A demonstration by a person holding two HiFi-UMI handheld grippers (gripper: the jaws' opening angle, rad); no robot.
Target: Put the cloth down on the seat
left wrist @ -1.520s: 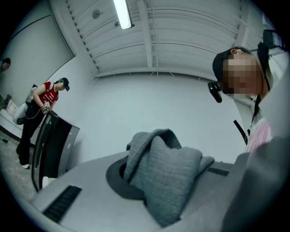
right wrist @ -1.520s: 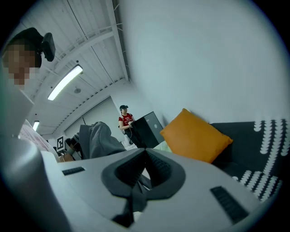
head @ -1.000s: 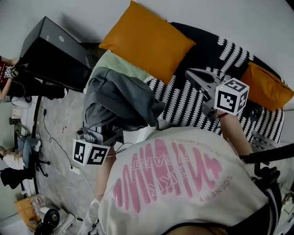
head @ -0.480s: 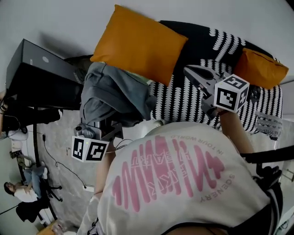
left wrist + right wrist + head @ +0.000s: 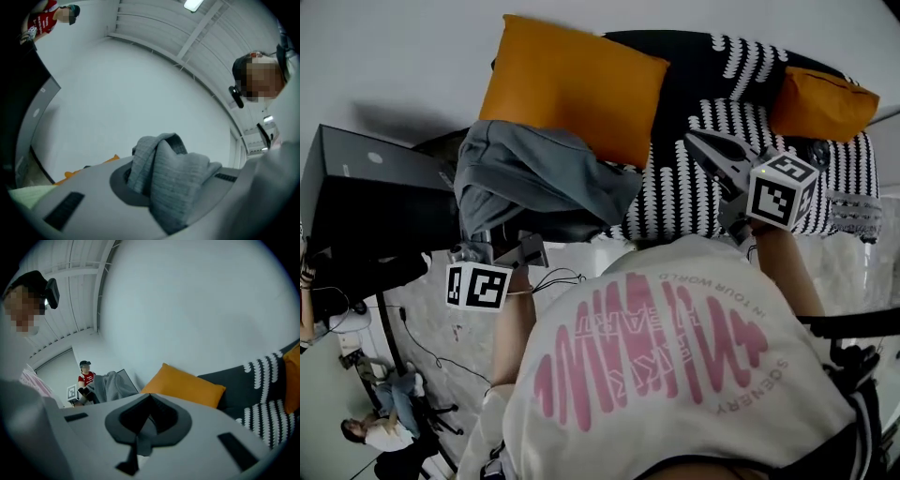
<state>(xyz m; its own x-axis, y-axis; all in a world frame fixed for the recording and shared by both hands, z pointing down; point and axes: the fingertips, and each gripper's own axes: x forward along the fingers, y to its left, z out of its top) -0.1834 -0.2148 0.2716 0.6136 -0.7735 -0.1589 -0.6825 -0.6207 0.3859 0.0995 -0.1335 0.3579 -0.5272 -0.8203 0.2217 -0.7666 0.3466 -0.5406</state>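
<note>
A grey cloth (image 5: pixel 539 178) hangs bunched from my left gripper (image 5: pixel 511 246), which is shut on it. The cloth is held above the left end of the black-and-white patterned sofa seat (image 5: pixel 684 192), overlapping the lower corner of a large orange cushion (image 5: pixel 572 84). In the left gripper view, a fold of the cloth (image 5: pixel 178 164) rises from between the jaws of the left gripper (image 5: pixel 147 187). My right gripper (image 5: pixel 698 145) hovers over the middle of the seat. Its jaws are shut and empty, and the right gripper (image 5: pixel 149 399) points toward the cushion (image 5: pixel 183 385).
A second orange cushion (image 5: pixel 820 94) lies at the sofa's right end. A black cabinet (image 5: pixel 366 202) stands left of the sofa, with cables (image 5: pixel 422 347) on the floor beside it. People (image 5: pixel 370 431) sit at the lower left. A white wall runs behind the sofa.
The head view has swung, so the sofa and cushions sit higher and more level. The cloth, still held by my left gripper, now hangs closer to the large orange cushion. The right gripper stays over the seat.
</note>
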